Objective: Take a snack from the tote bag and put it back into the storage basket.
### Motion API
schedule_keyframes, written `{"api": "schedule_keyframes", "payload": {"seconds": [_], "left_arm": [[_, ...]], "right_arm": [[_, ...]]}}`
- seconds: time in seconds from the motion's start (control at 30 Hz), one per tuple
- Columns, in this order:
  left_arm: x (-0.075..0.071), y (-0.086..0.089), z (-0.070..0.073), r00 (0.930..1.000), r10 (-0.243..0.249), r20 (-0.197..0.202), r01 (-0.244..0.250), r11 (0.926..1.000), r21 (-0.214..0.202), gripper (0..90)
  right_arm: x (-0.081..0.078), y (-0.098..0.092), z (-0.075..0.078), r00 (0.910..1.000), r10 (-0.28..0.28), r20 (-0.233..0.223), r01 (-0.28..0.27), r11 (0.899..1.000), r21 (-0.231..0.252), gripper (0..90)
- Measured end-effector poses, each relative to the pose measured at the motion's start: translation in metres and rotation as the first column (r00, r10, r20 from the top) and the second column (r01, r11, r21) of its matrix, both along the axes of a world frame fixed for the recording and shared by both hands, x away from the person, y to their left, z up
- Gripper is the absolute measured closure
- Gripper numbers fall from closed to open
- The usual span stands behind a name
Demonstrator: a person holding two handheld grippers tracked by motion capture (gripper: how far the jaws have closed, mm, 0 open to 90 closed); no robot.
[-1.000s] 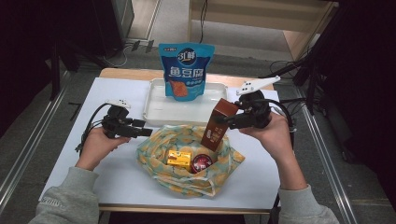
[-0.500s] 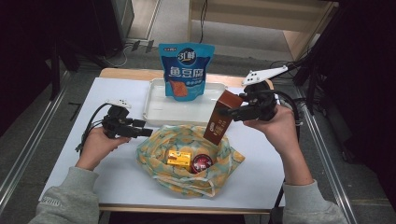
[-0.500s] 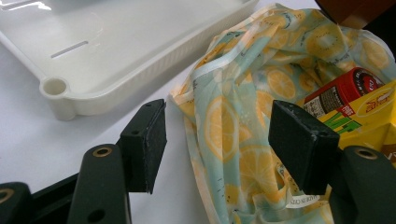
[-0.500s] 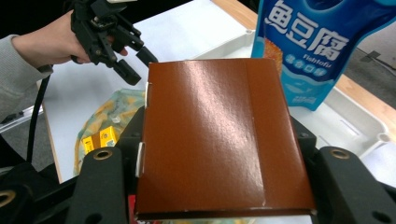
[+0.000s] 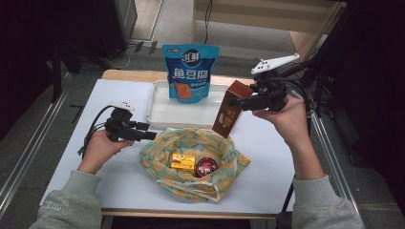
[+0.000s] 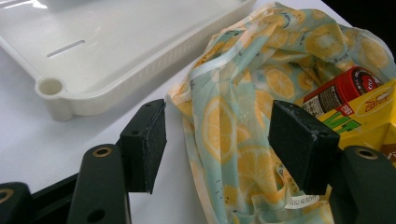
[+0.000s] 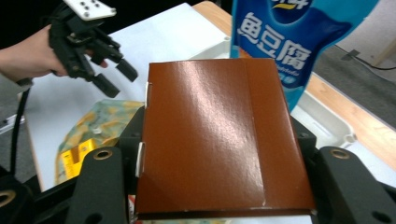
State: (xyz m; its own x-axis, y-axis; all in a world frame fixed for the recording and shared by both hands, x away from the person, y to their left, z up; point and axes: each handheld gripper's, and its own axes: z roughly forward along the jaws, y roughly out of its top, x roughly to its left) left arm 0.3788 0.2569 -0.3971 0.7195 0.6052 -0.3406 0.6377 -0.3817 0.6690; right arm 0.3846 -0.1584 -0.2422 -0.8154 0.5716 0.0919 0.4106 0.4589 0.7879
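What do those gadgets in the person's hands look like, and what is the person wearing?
Each hand holds a black two-jaw tool. The left gripper has blocky black pads, brass-ringed screw holes, a small white plate on top and a black cable trailing off. The right gripper carries a pale three-cornered plate dotted with holes. Both arms wear grey sleeves.

- White tray (image 5: 162, 112) lay on the white table (image 5: 71, 143), just beyond a lemon-print cloth bag (image 5: 157, 152);
- Blue snack pouch (image 5: 190, 71) stood upright in the tray;
- Yellow box (image 5: 183, 162) and red-lidded can (image 5: 207, 167) lay side by side inside the bag.
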Motion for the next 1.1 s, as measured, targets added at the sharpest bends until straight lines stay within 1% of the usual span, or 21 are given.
{"api": "schedule_keyframes", "payload": {"seconds": [0.17,0.33,0.37,0.4,0.63,0.83,1.03,1.1], "left_arm": [[0.000,0.000,0.000,1.0000,-0.001,0.000,0.001,1.0000,0.000,37.1],[0.000,0.000,0.000,1.0000,-0.003,-0.002,0.003,1.0000,-0.002,37.1],[0.000,0.000,0.000,1.0000,-0.003,-0.002,0.003,1.0000,-0.002,37.1],[0.000,0.000,-0.001,1.0000,-0.001,-0.003,0.001,1.0000,-0.002,37.1],[0.001,0.001,-0.001,1.0000,-0.001,-0.002,0.001,1.0000,-0.005,37.1],[0.001,0.001,-0.001,1.0000,0.000,0.000,0.000,1.0000,-0.007,37.1],[0.001,-0.001,-0.001,1.0000,-0.005,0.002,0.005,1.0000,0.000,37.2],[0.001,-0.001,-0.001,1.0000,-0.004,0.003,0.004,1.0000,-0.002,37.1]], "right_arm": [[0.011,0.000,0.002,0.9997,-0.022,0.006,0.022,1.000,-0.009,44.2],[0.024,0.001,0.000,0.9990,-0.046,0.001,0.046,0.999,-0.025,44.2],[0.024,0.001,0.000,0.9990,-0.046,0.001,0.046,0.999,-0.025,44.2],[0.030,0.002,-0.001,0.9984,-0.057,0.002,0.057,0.998,-0.025,44.2],[0.046,0.007,-0.008,0.9968,-0.079,-0.008,0.079,0.997,-0.027,44.2],[0.058,0.014,-0.015,0.9962,-0.085,-0.016,0.085,0.996,-0.023,44.2],[0.067,0.024,-0.020,0.9957,-0.090,-0.021,0.089,0.996,-0.030,44.2],[0.070,0.028,-0.021,0.9959,-0.089,-0.016,0.088,0.995,-0.036,44.1]]}}
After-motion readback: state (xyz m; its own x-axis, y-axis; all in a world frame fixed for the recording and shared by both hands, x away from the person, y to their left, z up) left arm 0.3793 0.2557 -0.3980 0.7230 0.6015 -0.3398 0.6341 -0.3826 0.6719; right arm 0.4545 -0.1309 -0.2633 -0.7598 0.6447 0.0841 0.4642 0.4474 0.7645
